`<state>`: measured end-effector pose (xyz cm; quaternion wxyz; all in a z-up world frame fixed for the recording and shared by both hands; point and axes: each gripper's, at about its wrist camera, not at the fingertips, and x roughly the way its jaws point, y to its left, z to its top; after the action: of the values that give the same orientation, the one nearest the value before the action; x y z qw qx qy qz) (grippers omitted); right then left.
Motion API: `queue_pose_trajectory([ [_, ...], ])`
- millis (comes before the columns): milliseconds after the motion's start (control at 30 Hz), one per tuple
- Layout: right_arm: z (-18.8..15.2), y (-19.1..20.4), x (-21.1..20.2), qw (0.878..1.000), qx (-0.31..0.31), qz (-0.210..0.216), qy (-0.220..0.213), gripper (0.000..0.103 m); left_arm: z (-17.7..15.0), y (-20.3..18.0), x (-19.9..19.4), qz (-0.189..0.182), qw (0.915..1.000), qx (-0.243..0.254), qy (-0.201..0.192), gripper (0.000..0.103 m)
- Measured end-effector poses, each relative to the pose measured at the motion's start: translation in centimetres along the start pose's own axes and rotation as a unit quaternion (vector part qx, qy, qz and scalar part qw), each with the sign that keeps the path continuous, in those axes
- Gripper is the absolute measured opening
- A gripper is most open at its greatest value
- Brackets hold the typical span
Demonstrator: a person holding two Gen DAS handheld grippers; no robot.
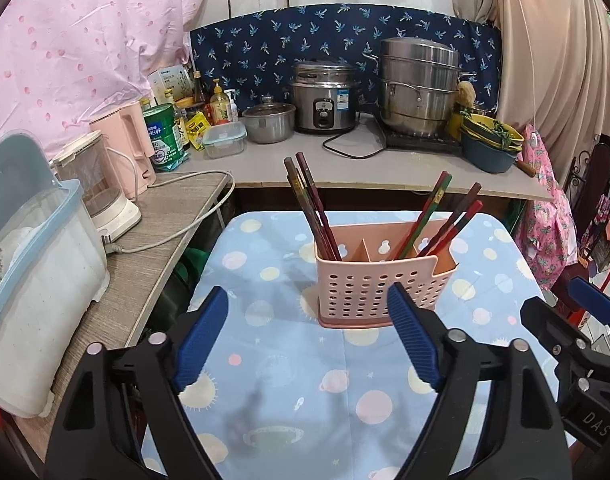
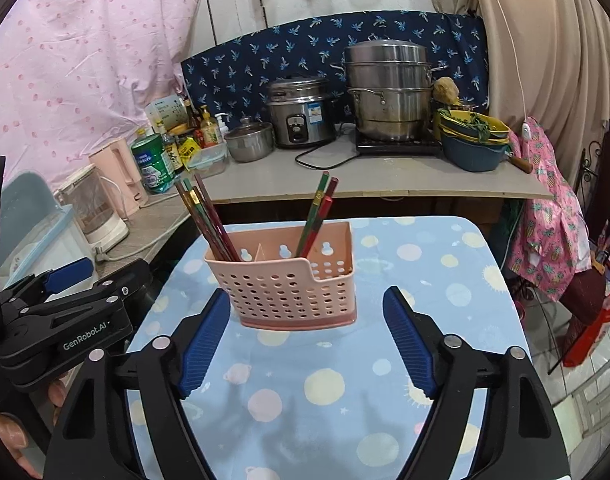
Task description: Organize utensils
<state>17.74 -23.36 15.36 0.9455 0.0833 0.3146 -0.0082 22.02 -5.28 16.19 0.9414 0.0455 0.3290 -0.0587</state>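
A pink perforated utensil basket (image 1: 381, 280) (image 2: 283, 276) stands on the blue planet-print table (image 1: 289, 368) (image 2: 425, 280). Several dark red and green chopsticks lean in its left compartment (image 1: 311, 208) (image 2: 209, 216) and several more in its right compartment (image 1: 445, 220) (image 2: 317, 216). My left gripper (image 1: 307, 332) is open just in front of the basket, nothing between its blue pads. My right gripper (image 2: 305, 336) is open too, with the basket just beyond its tips and no pad touching it. Each gripper shows at the edge of the other's view (image 1: 585, 344) (image 2: 65, 320).
A side counter at the left holds a lidded dish box (image 1: 37, 264), a glass kettle (image 1: 101, 188) and a loose plug cable (image 1: 177, 216). The back counter carries a rice cooker (image 1: 325, 96), a steamer pot (image 1: 419, 84), stacked bowls (image 1: 489, 140) and bottles. Clothes hang at the right.
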Motion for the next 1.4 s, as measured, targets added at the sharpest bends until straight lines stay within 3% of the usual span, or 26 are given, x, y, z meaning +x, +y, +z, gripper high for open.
queue_pose_trajectory([
  [167, -0.9, -0.2, 0.3, 1.0, -0.001, -0.012, 0.009, 0.084, -0.9, -0.4, 0.1, 0.0, 1.0, 0.003, 0.002, 0.086],
  [633, -2.0, -0.8, 1.1, 0.999, 0.0, -0.033, 0.023, 0.09, -2.3, -0.8, 1.1, 0.011, 0.9999, 0.006, 0.012, 0.087],
  [1400, -2.4, -1.0, 3.2, 0.998, 0.01, -0.043, 0.036, 0.09, -2.9, -0.6, 3.1, 0.016, 0.9993, -0.004, 0.033, 0.092],
])
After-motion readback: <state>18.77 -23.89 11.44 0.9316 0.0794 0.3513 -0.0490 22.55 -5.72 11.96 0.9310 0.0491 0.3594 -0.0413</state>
